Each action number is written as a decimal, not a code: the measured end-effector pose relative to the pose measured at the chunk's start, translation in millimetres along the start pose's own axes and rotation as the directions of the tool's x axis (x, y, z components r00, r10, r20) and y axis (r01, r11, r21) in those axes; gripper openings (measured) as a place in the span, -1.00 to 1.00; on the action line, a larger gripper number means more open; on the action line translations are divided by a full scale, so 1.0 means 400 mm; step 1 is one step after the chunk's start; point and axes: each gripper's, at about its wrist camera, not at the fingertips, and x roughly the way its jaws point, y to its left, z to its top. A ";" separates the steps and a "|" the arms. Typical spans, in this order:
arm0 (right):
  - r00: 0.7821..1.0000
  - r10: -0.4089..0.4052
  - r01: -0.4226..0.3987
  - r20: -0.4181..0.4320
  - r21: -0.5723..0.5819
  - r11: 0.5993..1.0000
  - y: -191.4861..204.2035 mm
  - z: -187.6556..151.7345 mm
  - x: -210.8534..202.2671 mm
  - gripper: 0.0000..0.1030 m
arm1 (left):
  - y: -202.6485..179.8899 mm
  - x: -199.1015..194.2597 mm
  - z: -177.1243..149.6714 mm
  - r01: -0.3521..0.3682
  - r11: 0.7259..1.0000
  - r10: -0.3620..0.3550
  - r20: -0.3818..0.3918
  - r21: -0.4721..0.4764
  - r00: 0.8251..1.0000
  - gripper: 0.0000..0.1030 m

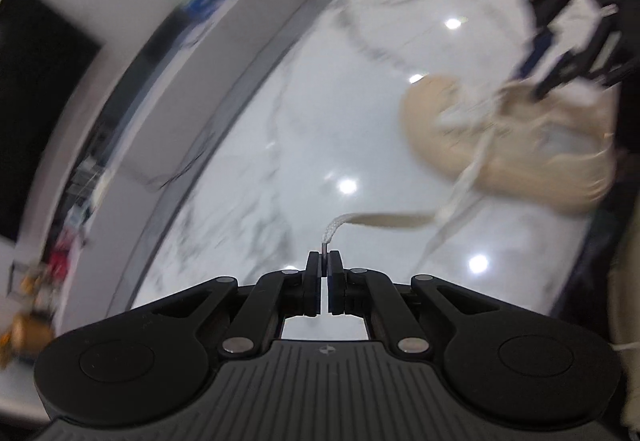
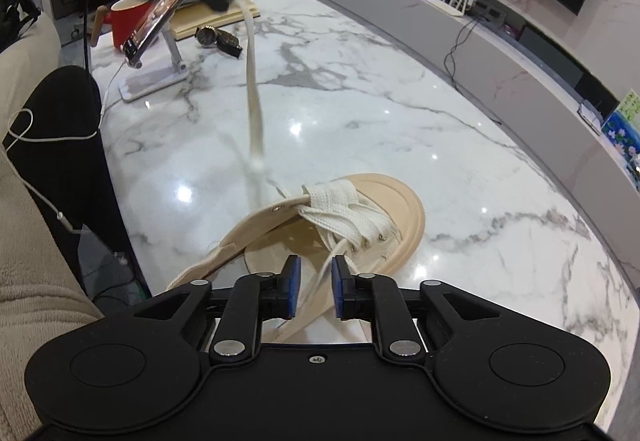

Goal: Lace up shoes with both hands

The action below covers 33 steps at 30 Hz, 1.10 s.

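Observation:
A beige canvas shoe [image 2: 404, 215] with a cream flat lace lies on the marble table [image 2: 400, 101], toe pointing away. My left gripper [image 1: 325, 261] is shut on the metal tip of the lace [image 1: 384, 219] and holds it up off the table. In the right wrist view the left gripper [image 2: 224, 3] is high at the upper left, and the lace [image 2: 252, 81] runs taut from it down to the shoe's eyelets. My right gripper [image 2: 314, 281] hovers over the shoe's opening. Its blue pads stand apart, and a thin lace strand passes between them without being pinched. The shoe [image 1: 500, 161] is blurred in the left wrist view.
At the table's far left stand a red mug [image 2: 128, 21], a phone on a stand [image 2: 154, 21], a wristwatch [image 2: 218, 37] and a wooden board [image 2: 216, 15]. A person's dark knee [image 2: 60, 129] and beige sleeve crowd the near left edge. A grey ledge with small items runs behind.

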 end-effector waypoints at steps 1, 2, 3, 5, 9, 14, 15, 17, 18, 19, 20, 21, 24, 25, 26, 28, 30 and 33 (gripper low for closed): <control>1.000 0.000 0.000 0.003 0.004 1.000 -0.002 0.000 -0.001 -0.72 | -0.028 -0.001 0.020 0.028 0.999 -0.029 0.024 0.039 0.999 -0.96; 1.000 0.002 -0.002 0.006 0.008 1.000 -0.004 0.000 -0.002 -0.72 | -0.051 0.003 0.037 0.049 0.996 -0.052 0.042 0.070 0.998 -0.96; 1.000 0.008 -0.008 0.008 0.013 1.000 -0.006 0.000 -0.003 -0.72 | -0.071 0.008 0.051 0.069 0.993 -0.075 0.055 0.098 0.996 -0.96; 1.000 0.027 -0.027 0.003 0.022 0.999 -0.011 -0.002 -0.005 -0.72 | -0.095 0.026 0.066 0.094 0.987 -0.102 0.058 0.133 0.993 -0.96; 1.000 0.019 -0.018 -0.002 0.048 0.999 -0.016 -0.006 -0.008 -0.72 | -0.157 0.078 0.106 0.142 0.972 -0.160 0.083 0.187 0.984 -0.96; 1.000 0.012 -0.012 0.003 0.084 0.996 -0.023 -0.019 -0.013 -0.71 | -0.181 0.115 0.127 0.169 0.968 -0.192 0.117 0.185 0.974 -0.96; 1.000 0.014 -0.014 0.006 0.092 0.996 -0.024 -0.021 -0.012 -0.71 | -0.178 0.118 0.129 0.176 0.969 -0.198 0.123 0.174 0.972 -0.96; 1.000 0.016 -0.017 0.010 0.105 0.994 -0.024 -0.024 -0.011 -0.67 | -0.169 0.125 0.133 0.184 0.972 -0.204 0.136 0.144 0.969 -0.95; 1.000 0.017 -0.018 0.013 0.108 0.994 -0.023 -0.024 -0.010 -0.64 | -0.166 0.125 0.134 0.183 0.974 -0.202 0.140 0.132 0.969 -0.95; 1.000 0.018 -0.020 0.016 0.113 0.993 -0.023 -0.023 -0.009 -0.63 | -0.163 0.127 0.135 0.182 0.976 -0.198 0.145 0.118 0.969 -0.94; 1.000 0.018 -0.021 0.019 0.117 0.993 -0.022 -0.022 -0.009 -0.60 | -0.161 0.130 0.135 0.179 0.979 -0.193 0.150 0.101 0.970 -0.93; 1.000 0.019 -0.022 0.022 0.121 0.992 -0.022 -0.020 -0.008 -0.58 | -0.157 0.133 0.136 0.179 0.981 -0.189 0.156 0.077 0.969 -0.91; 0.999 0.022 -0.025 0.031 0.128 0.991 -0.025 -0.016 -0.007 -0.58 | -0.149 0.136 0.134 0.182 0.983 -0.184 0.170 0.027 0.968 -0.76; 0.999 0.021 -0.025 0.032 0.131 0.991 -0.026 -0.015 -0.006 -0.58 | -0.148 0.134 0.136 0.181 0.983 -0.182 0.171 0.021 0.968 -0.75; 0.999 0.019 -0.024 0.033 0.134 0.991 -0.028 -0.014 -0.005 -0.58 | -0.146 0.132 0.136 0.181 0.983 -0.180 0.171 0.010 0.969 -0.74; 0.999 0.016 -0.021 0.033 0.138 0.990 -0.031 -0.012 -0.002 -0.54 | -0.143 0.126 0.136 0.178 0.984 -0.174 0.178 -0.009 0.968 -0.67; 0.999 0.014 -0.019 0.031 0.138 0.990 -0.032 -0.012 0.001 -0.51 | -0.136 0.119 0.137 0.180 0.983 -0.170 0.186 -0.038 0.968 -0.59; 0.999 0.016 -0.020 0.028 0.138 0.990 -0.030 -0.009 0.006 -0.51 | -0.124 0.119 0.141 0.188 0.977 -0.166 0.196 -0.100 0.966 -0.48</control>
